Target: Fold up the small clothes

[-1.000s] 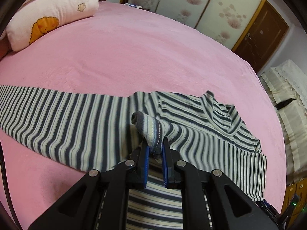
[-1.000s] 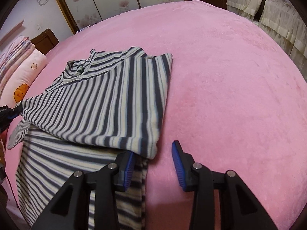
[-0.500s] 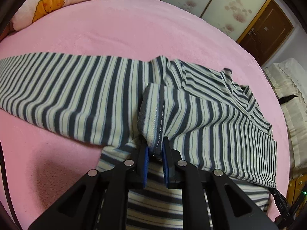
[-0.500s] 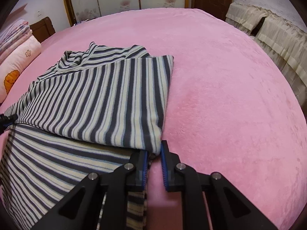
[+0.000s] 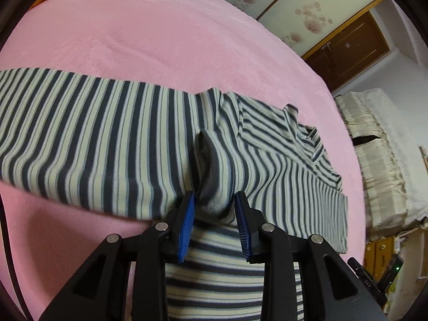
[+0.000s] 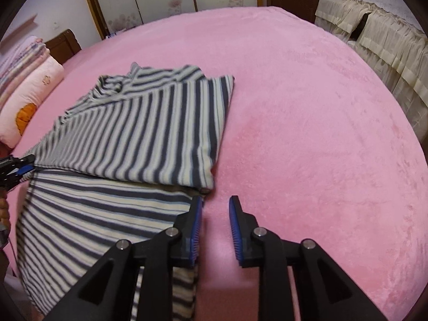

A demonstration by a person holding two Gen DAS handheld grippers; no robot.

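- A striped shirt (image 6: pixel 139 133) is spread on the pink blanket (image 6: pixel 307 107), and every place below is given relative to that shirt.
- Its upper part is seen folded down over the lower part; the collar (image 6: pixel 115 85) lies at the shirt's far end in the right wrist view.
- One sleeve (image 5: pixel 80 139) is stretched out flat from the shirt's body toward the left of the left wrist view.
- The left gripper (image 5: pixel 215 222) is held over the shirt's fold line, its jaws parted by a moderate gap.
- A bunched cuff (image 5: pixel 211 176) of the shirt stands between the blue pads (image 5: pixel 187 227); the pads are not pressed together on it, and whether either pad touches the cloth cannot be told.
- The right gripper (image 6: pixel 215 227) is set at the shirt's right edge, just beside the corner of the folded layer (image 6: pixel 206 184).
- Its jaws are parted by a moderate gap and nothing is held; only the blanket is seen between them.
- Its left finger (image 6: pixel 194 224) lies over the edge of the shirt's lower part, and its right finger (image 6: pixel 236 227) lies over the blanket clear of the shirt.
- In the right wrist view the left gripper (image 6: pixel 24 168) is seen at the shirt's left edge, level with the fold.
- A pink pillow (image 6: pixel 29 101) lies beyond the shirt's left side, near the collar end.
- A covered sofa (image 6: pixel 379 40) stands well apart from the shirt, past the blanket's right side.
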